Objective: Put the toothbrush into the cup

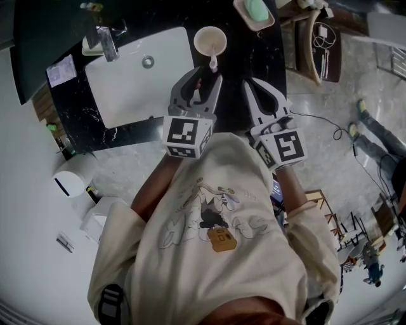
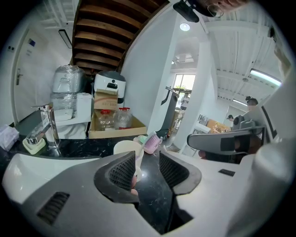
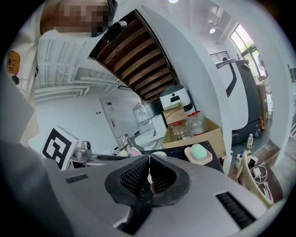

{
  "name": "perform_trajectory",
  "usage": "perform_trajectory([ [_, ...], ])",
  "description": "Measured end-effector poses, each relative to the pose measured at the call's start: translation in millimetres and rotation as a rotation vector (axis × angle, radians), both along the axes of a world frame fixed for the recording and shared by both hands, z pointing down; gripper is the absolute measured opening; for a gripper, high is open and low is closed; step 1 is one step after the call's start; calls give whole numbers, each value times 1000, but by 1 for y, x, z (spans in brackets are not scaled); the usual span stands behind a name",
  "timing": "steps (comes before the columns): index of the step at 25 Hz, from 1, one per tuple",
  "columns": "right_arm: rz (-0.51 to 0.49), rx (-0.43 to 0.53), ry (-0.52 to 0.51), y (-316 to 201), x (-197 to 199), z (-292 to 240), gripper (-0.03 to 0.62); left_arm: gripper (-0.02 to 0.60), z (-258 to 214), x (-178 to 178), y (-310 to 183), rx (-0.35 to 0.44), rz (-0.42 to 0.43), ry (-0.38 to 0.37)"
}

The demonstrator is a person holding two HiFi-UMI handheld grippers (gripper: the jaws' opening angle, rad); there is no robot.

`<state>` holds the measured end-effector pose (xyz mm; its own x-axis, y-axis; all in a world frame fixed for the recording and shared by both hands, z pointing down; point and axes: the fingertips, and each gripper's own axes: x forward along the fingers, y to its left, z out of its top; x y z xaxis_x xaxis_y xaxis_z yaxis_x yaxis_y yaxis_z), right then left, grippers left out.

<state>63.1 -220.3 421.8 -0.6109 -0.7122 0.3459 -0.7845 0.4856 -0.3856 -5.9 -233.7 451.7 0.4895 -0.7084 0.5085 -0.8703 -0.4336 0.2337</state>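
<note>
On the black counter (image 1: 236, 73) stands a cup (image 1: 210, 40).

Cream cup (image 1: 210, 40), white-veined black counter (image 1: 232, 65)

White sink (image 1: 127, 89) in black counter (image 1: 238, 54); green soap (image 1: 256, 9) on dish (image 1: 268, 23)

Right gripper (image 3: 149, 160) jaws together; soap dish (image 3: 206, 160) beyond.
</note>
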Motion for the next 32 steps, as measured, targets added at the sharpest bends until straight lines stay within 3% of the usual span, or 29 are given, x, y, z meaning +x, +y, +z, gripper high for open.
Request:
perform_trajectory([
  [9, 12, 22, 4, 18, -7, -10, 18, 162, -14, -5, 18, 30, -2, 12],
  [16, 39, 44, 15, 35, -8, -18, 18, 107, -28, -10, 30, 63, 8, 36],
  [20, 68, 54, 12, 44, -12, -23, 18, 41, -40, -19, 41, 101, -6, 44],
  [32, 142, 101, 25, 89, -38, -42, 18, 14, -72, -47, 90, 164, 26, 96],
])
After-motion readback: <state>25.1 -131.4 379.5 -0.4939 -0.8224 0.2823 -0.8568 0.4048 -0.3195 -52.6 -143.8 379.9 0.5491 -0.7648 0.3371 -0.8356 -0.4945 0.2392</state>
